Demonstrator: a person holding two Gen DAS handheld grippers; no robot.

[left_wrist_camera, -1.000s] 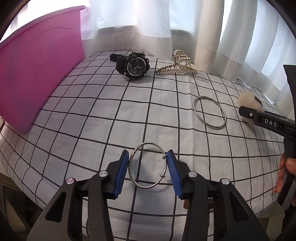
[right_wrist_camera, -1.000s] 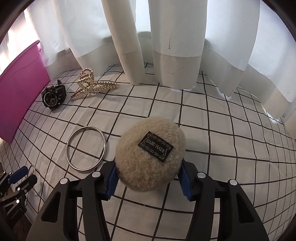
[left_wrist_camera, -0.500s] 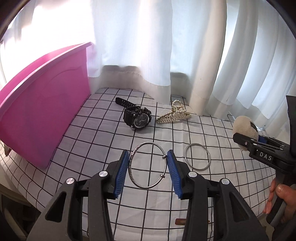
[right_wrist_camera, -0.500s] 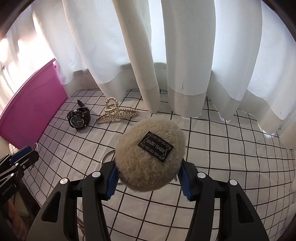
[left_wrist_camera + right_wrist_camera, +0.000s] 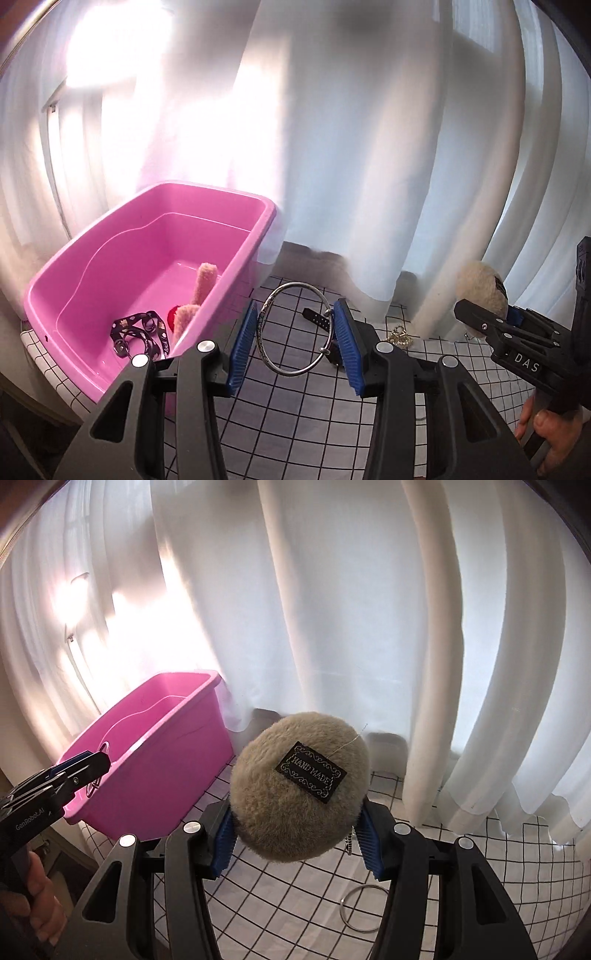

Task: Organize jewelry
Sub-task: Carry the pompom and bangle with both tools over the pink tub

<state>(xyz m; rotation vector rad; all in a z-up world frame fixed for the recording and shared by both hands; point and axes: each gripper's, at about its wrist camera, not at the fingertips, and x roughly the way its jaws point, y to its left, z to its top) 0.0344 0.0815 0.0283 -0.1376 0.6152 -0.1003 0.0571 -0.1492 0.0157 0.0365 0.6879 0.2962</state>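
1. The left gripper [image 5: 295,341] clamps a silver bangle [image 5: 293,329] between its blue pads, the ring standing upright just to the right of the pink bin [image 5: 147,280] and off the checked cloth [image 5: 295,413].
2. The right gripper [image 5: 295,834] is closed on a beige furry puff [image 5: 299,794] with a black "HAND MADE" label on its face; it is held further right of the pink bin, in front of the white curtain [image 5: 332,609].
3. Inside the pink bin lie a dark patterned band [image 5: 142,334], a red item [image 5: 173,316] and a peach fuzzy piece [image 5: 197,295].
4. A black watch strap [image 5: 316,318] shows on the cloth behind the bangle, to the right of the bin; a gold hair claw [image 5: 400,338] lies further right, near the curtain hem.
5. A second plain metal ring [image 5: 364,908] lies flat on the cloth, well to the right of the bin, below the puff.
6. A hand [image 5: 40,904] grips the left tool's handle below the bin's near corner.
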